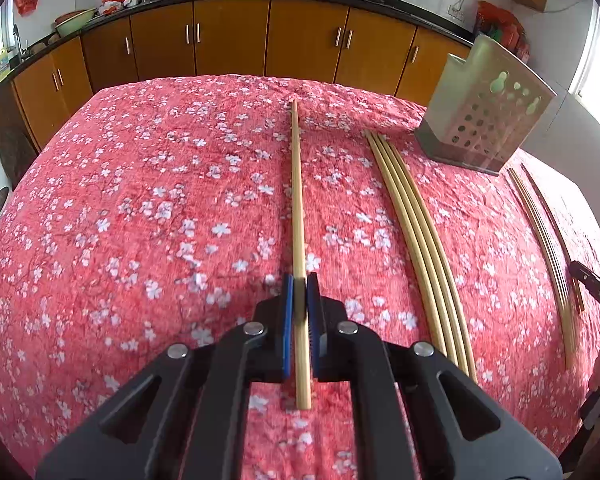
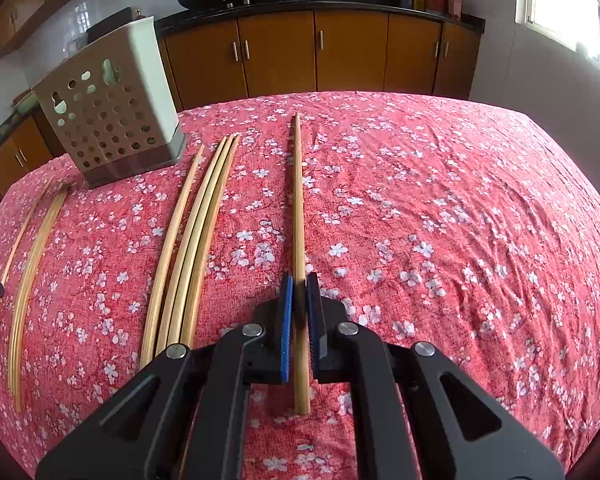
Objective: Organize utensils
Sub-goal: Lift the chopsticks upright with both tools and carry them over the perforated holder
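Note:
My left gripper (image 1: 300, 282) is shut on a wooden chopstick (image 1: 297, 208) that points away over the red floral cloth. My right gripper (image 2: 299, 282) is shut on another wooden chopstick (image 2: 298, 208) in the same way. A perforated metal utensil holder (image 1: 484, 120) stands upright at the back, also in the right wrist view (image 2: 112, 108). A bundle of several chopsticks (image 1: 416, 232) lies right of my left gripper. In the right wrist view it (image 2: 192, 240) lies left of my right gripper.
The table wears a red cloth with white flowers (image 1: 140, 220). More thin chopsticks (image 2: 32, 264) lie at the far left of the right wrist view, and at the right in the left wrist view (image 1: 540, 240). Orange kitchen cabinets (image 1: 228, 40) and woks stand behind.

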`<state>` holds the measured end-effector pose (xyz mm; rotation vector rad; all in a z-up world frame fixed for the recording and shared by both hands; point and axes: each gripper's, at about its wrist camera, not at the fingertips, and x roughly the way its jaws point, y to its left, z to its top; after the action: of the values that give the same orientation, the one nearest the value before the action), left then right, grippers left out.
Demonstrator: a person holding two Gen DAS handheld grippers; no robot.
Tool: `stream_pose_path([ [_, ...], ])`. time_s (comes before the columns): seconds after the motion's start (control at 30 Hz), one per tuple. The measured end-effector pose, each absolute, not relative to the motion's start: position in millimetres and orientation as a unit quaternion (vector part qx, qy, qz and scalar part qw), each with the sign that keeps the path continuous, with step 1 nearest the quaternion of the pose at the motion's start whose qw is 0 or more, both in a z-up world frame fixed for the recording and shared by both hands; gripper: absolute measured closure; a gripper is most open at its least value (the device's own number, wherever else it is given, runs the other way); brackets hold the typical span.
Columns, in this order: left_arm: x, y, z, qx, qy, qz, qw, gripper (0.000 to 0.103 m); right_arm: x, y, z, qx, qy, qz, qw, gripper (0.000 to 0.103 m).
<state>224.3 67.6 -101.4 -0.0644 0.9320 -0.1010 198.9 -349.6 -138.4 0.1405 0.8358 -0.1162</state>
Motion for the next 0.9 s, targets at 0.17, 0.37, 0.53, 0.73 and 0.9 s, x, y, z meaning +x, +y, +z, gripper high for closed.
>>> stream_pose_path([
  [0.17, 218, 61, -100, 0.006, 0.449, -0.041, 0.893, 0.095, 197, -343, -135, 0.068, 0.408, -0.055, 0.909, 0.095],
  [0.37, 212, 64, -60, -0.008, 0.404, -0.047, 0.914, 0.095, 179, -348, -92, 0.069, 0.343, -0.058, 0.935, 0.095],
  [0.53, 205, 68, -9, -0.034, 0.34, -0.049, 0.938, 0.095, 166, -355, -56, 0.081, 0.286, -0.056, 0.953, 0.095],
  [0.73, 210, 68, 44, -0.058, 0.278, -0.028, 0.959, 0.095, 158, -358, -19, 0.086, 0.228, -0.049, 0.969, 0.096],
  [0.9, 219, 69, 61, -0.064, 0.268, -0.021, 0.961, 0.095, 162, -359, -5, 0.083, 0.208, -0.048, 0.973, 0.095],
])
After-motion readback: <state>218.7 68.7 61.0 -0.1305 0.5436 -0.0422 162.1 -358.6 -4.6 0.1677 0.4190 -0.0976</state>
